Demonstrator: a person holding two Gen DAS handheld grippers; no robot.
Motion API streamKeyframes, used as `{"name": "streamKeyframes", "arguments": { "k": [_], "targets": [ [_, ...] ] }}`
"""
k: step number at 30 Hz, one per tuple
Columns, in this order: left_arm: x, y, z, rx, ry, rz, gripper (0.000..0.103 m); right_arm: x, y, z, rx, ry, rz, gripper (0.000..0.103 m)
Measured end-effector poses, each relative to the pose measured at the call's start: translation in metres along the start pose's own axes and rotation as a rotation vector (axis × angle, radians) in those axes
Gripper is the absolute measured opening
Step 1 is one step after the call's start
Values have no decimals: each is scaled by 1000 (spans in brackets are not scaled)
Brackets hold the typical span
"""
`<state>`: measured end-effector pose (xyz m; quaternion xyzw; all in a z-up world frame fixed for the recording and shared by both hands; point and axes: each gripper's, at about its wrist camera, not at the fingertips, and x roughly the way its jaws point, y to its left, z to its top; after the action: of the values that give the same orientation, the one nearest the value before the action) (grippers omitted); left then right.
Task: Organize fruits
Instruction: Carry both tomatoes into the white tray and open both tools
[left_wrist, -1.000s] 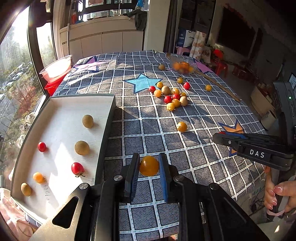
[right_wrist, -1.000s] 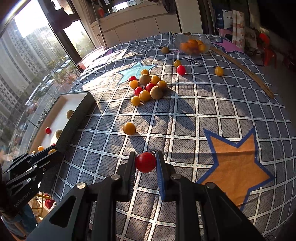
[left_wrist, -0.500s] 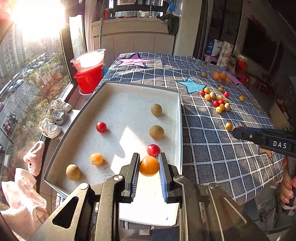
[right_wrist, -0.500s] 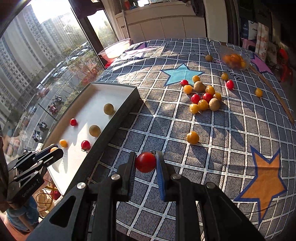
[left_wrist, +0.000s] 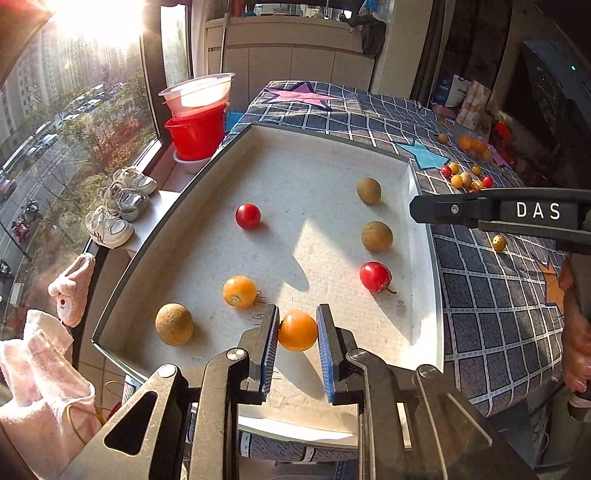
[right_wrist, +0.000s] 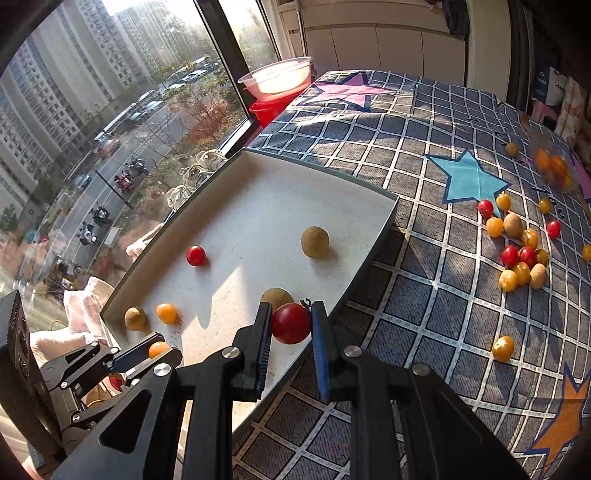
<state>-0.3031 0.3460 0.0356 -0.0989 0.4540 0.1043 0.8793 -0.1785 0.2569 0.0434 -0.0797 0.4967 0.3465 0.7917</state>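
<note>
My left gripper (left_wrist: 297, 332) is shut on an orange tomato (left_wrist: 297, 329) and holds it over the near part of the white tray (left_wrist: 325, 147). The tray holds two red tomatoes (left_wrist: 248, 216), an orange one (left_wrist: 239, 291) and three brown fruits (left_wrist: 174, 324). My right gripper (right_wrist: 291, 325) is shut on a red tomato (right_wrist: 291, 323) above the tray's right wall (right_wrist: 365, 258). It shows from the side in the left wrist view (left_wrist: 417, 208). The left gripper shows in the right wrist view (right_wrist: 159, 349).
A pile of red, orange and brown fruits (right_wrist: 521, 254) lies on the checked cloth, with one loose orange tomato (right_wrist: 503, 348) nearer. A clear bowl of orange fruit (right_wrist: 554, 170) stands far right. A red bucket with a clear tub (left_wrist: 197, 118) stands by the window.
Both grippers have moved left with their tomatoes. The left one is now further over the tray; the right one has reached the tray's right wall.
</note>
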Motion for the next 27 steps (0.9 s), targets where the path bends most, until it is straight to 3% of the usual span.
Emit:
{"name": "streamKeyframes", "arguments": {
  "k": [8, 17, 22, 24, 25, 26, 27],
  "targets": [
    [10, 1, 0, 11, 17, 11, 22, 35, 14, 24, -14, 37, -17, 23],
    [18, -3, -1, 31, 23, 32, 22, 66, 16, 21, -17, 102, -30, 23],
    [19, -6, -1, 54, 15, 44, 23, 66, 23, 23, -51, 95, -48, 24],
    [19, -7, -1, 55, 17, 48, 24, 66, 24, 24, -47, 99, -33, 29],
    [19, -7, -1, 53, 19, 43, 38, 66, 23, 25, -42, 101, -25, 32],
    [19, -7, -1, 49, 19, 41, 67, 66, 22, 26, -36, 102, -21, 40],
    [17, -7, -1, 42, 5, 50, 76, 64, 22, 27, -32, 97, -16, 45]
  ]
}}
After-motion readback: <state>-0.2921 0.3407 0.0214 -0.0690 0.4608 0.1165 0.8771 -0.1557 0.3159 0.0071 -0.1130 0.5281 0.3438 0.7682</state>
